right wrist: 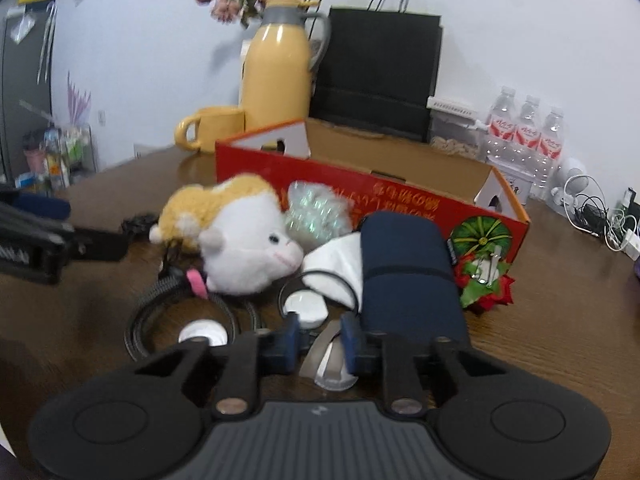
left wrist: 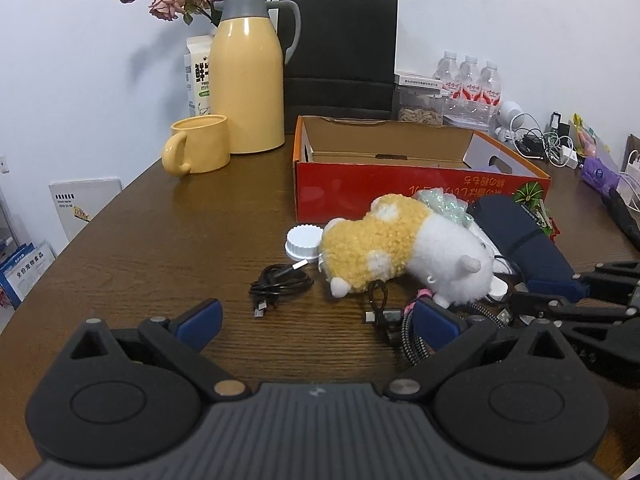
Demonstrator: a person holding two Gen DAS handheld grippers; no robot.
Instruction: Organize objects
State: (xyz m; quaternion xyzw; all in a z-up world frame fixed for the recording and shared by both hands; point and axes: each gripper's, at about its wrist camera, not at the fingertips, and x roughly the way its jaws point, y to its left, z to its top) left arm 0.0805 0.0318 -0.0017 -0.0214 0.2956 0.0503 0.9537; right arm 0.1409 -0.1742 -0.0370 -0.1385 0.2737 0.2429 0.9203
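My left gripper stands open above the wooden table, short of a coiled black USB cable and a yellow-and-white plush toy. My right gripper is nearly closed, and a small white disc, tilted on edge, sits between its blue pads. A navy pouch lies against its right side. Two more white discs lie by a braided cable. Behind them stands an open red cardboard box.
A yellow jug, yellow mug and black paper bag stand at the back. Water bottles and tangled chargers fill the back right. A white ribbed lid lies left of the plush toy.
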